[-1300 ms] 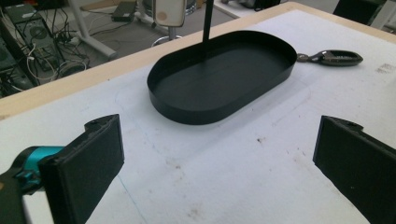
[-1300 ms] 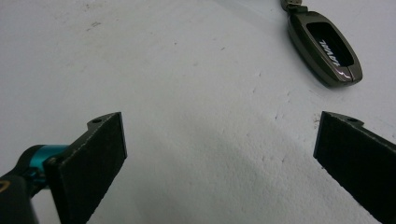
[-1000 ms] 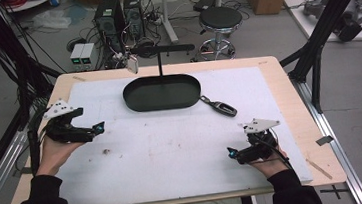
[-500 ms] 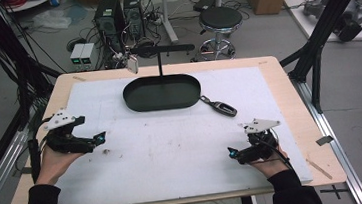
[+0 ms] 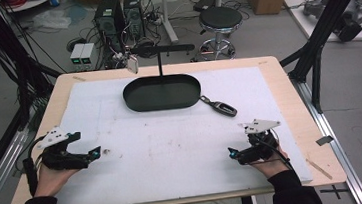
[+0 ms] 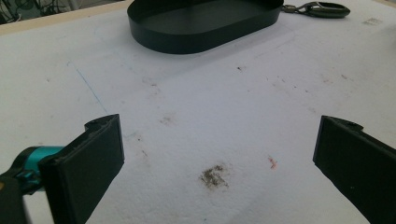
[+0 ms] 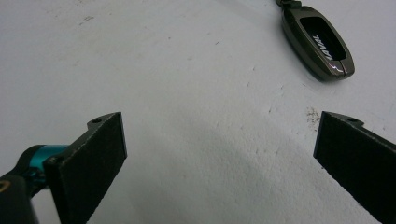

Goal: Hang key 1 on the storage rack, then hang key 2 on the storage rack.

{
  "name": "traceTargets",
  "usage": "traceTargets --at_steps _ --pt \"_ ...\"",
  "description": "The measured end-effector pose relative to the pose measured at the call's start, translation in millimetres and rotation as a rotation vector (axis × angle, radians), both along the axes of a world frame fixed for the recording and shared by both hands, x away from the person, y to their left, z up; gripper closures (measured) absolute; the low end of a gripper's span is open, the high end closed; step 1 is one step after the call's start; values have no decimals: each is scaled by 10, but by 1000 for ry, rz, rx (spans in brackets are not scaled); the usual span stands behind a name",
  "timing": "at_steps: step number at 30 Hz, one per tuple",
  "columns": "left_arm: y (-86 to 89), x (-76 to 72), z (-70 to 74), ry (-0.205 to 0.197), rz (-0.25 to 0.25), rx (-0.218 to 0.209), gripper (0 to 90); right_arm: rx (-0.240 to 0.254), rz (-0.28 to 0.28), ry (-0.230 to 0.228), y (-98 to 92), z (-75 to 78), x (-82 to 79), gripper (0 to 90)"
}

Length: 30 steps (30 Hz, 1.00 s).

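Observation:
A dark oval tray [image 5: 162,93] with an upright post and a crossbar stands at the back middle of the white mat; its rim [image 6: 201,37] is far ahead in the left gripper view. A dark key fob [image 5: 221,108] on a short chain lies just right of the tray, and the key fob [image 7: 322,42] is ahead and right in the right gripper view. My left gripper [image 5: 95,154] rests low at the mat's left, open and empty. My right gripper [image 5: 231,152] sits at the front right, open and empty, with the fob well beyond it.
A small tag [image 5: 133,65] hangs from the left end of the crossbar. The white mat [image 5: 173,148] covers most of the wooden table [image 5: 294,101]. A piece of tape [image 5: 325,140] lies on the right edge. Computers, cables and a stool stand on the floor behind.
My left gripper has moved toward the front and down onto the mat. The right gripper, tray and key fob have stayed put.

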State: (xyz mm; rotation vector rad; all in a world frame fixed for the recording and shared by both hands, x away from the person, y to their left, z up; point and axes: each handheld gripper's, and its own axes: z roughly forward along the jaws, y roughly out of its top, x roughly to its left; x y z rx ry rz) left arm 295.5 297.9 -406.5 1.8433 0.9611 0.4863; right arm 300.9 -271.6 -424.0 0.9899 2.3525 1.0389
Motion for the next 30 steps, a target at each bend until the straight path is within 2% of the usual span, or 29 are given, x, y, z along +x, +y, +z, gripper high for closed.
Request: traceTargets --at_steps 10,17,27,30 --pt "9 -103 -56 2 0 -3 24 -1 -3 2 -15 1 -14 17" --pt "11 -211 -173 13 4 -2 24 0 -9 4 -18 1 -17 17" --pt "1 -263 -225 10 -10 -9 24 4 -13 -2 34 46 38 17" --pt "13 -273 -243 15 -12 -7 24 39 -3 8 66 87 99 17"
